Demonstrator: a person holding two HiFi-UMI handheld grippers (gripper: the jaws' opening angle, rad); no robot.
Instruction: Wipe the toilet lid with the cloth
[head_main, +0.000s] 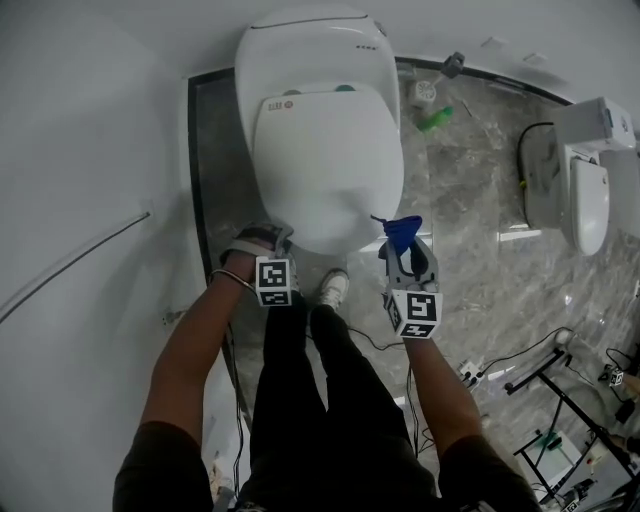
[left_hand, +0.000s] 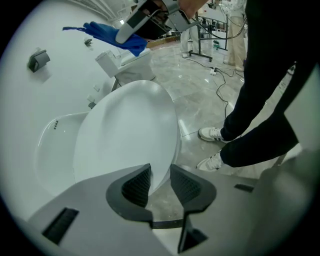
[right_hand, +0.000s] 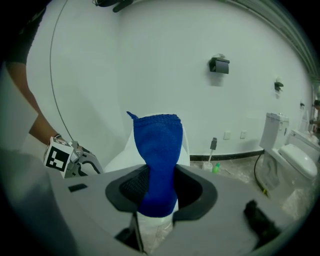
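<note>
We see the white toilet lid (head_main: 325, 165) closed and glossy; right gripper (right_hand: 160, 186) jaws clamp the blue cloth (right_hand: 159, 145), left gripper (left_hand: 160, 176) jaws stand apart.

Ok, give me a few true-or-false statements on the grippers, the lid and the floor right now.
1. The right hand-held gripper grips the blue cloth. True.
2. The left hand-held gripper also grips the cloth. False: its jaws stand apart, gripping nothing.
3. The toilet lid is raised. False: it lies shut.
4. A green bottle is on the floor. True.
</note>
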